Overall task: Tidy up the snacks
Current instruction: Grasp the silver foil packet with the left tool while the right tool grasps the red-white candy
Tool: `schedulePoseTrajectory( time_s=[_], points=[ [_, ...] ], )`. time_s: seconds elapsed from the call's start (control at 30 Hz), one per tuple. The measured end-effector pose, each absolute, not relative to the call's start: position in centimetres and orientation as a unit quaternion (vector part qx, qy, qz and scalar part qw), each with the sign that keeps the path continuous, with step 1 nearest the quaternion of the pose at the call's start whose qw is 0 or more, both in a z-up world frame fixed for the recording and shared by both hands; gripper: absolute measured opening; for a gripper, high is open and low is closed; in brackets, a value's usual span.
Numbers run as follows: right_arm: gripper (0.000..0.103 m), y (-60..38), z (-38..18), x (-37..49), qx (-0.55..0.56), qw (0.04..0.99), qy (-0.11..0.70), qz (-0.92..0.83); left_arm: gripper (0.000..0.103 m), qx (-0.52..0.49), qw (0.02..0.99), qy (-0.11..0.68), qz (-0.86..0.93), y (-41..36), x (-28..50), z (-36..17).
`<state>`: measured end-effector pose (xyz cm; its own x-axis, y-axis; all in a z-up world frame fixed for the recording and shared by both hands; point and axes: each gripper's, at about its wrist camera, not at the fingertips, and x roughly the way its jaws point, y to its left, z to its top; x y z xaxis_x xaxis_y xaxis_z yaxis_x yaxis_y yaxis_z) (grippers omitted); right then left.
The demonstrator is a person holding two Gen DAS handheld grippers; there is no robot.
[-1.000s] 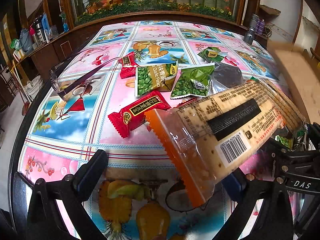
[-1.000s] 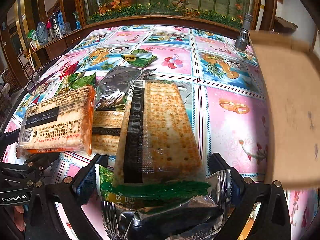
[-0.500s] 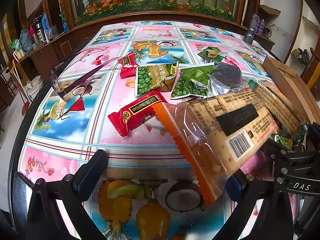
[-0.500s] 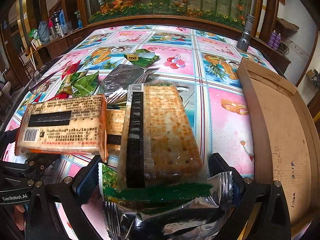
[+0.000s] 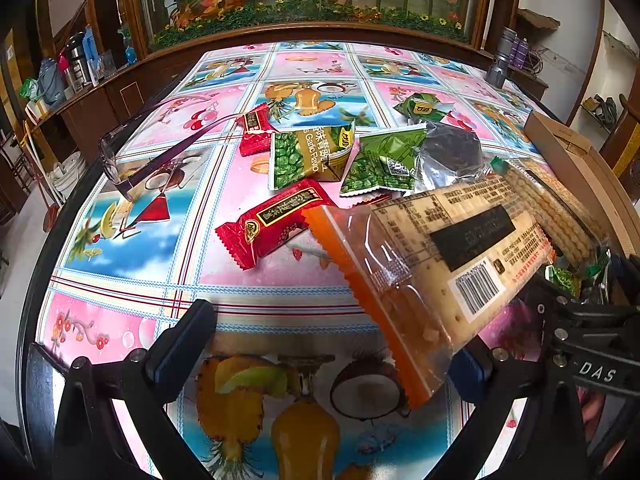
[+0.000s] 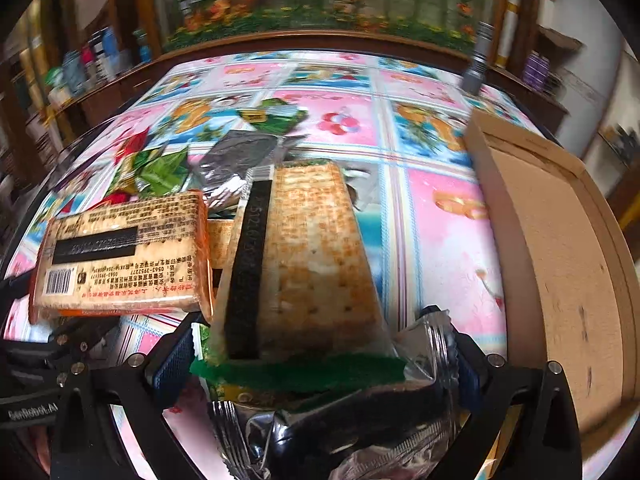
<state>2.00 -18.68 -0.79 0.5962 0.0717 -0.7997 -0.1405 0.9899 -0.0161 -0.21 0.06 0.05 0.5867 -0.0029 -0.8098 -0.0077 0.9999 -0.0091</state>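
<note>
My right gripper [image 6: 320, 360] is shut on a bundle: a green-edged cracker pack [image 6: 308, 264] tilted upward, with crumpled silver packets [image 6: 340, 432] under it. An orange-edged cracker pack [image 5: 436, 276] lies slantwise over the right finger [image 5: 468, 368] of my left gripper [image 5: 324, 356], whose jaws stand wide open. The right wrist view shows the same orange-edged pack [image 6: 124, 252] to the left of the bundle. Loose on the table [image 5: 132, 248] are a red packet [image 5: 272, 220], two green pea packets [image 5: 308, 156], a silver bag [image 5: 448, 152] and a small green packet [image 5: 424, 106].
An open cardboard box [image 6: 560, 260] stands at the table's right edge, right of the bundle. Glasses [image 5: 132, 160] lie at the left edge. A grey flashlight [image 5: 500, 64] stands at the far right. A wooden planter ledge borders the far side.
The right gripper has swung with its bundle, which now tilts up more. The orange-edged pack has shifted slightly right over the left gripper's finger. The left gripper has stayed put.
</note>
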Motion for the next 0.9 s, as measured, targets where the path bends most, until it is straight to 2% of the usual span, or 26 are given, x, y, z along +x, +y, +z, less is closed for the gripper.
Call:
schedulePoseTrajectory(
  time_s=[0.2, 0.27, 0.3, 0.43, 0.57, 0.63, 0.7, 0.77, 0.8, 0.87, 0.9],
  points=[
    [0.102, -18.8, -0.4, 1.7, -0.044, 0.878, 0.468, 0.092, 0.103, -0.035, 0.896, 0.443, -0.008, 1.0, -0.8, 0.7],
    [0.076, -19.6, 0.9, 0.3, -0.027, 0.881, 0.456, 0.123, 0.103, -0.064, 0.898, 0.436, -0.011, 2.1, -1.0, 0.9],
    [0.074, -20.3, 2.2, -0.8, -0.014, 0.885, 0.445, 0.134, 0.103, -0.082, 0.896, 0.436, -0.011, 2.7, -1.0, 0.9],
    [0.076, -23.6, 8.3, -5.4, 0.012, 0.917, 0.367, 0.153, 0.103, -0.125, 0.896, 0.425, -0.022, 3.8, -1.4, 1.3],
    [0.086, -25.6, 10.4, -8.4, 0.039, 0.929, 0.32, 0.182, 0.102, -0.132, 0.909, 0.395, -0.034, 3.9, -2.2, 2.4],
    [0.086, -25.9, 9.6, -9.2, 0.04, 0.925, 0.327, 0.192, 0.097, -0.128, 0.919, 0.371, -0.039, 3.7, -2.9, 3.3],
    [0.086, -26.2, 8.1, -9.6, 0.049, 0.912, 0.348, 0.211, 0.087, -0.126, 0.929, 0.345, -0.052, 3.4, -3.7, 4.3],
    [0.085, -26.6, 6.1, -9.0, 0.057, 0.892, 0.394, 0.217, 0.087, -0.118, 0.936, 0.325, -0.067, 3.0, -4.3, 5.0],
    [0.082, -26.6, 5.3, -8.9, 0.051, 0.886, 0.411, 0.209, 0.087, -0.111, 0.939, 0.315, -0.081, 2.5, -4.7, 5.4],
    [0.061, -26.8, 3.8, -9.1, 0.043, 0.88, 0.433, 0.192, 0.087, -0.098, 0.944, 0.297, -0.103, 1.6, -5.5, 6.0],
    [0.057, -26.9, 3.5, -9.2, 0.045, 0.877, 0.438, 0.191, 0.087, -0.086, 0.948, 0.282, -0.12, 1.0, -6.1, 6.5]
  ],
)
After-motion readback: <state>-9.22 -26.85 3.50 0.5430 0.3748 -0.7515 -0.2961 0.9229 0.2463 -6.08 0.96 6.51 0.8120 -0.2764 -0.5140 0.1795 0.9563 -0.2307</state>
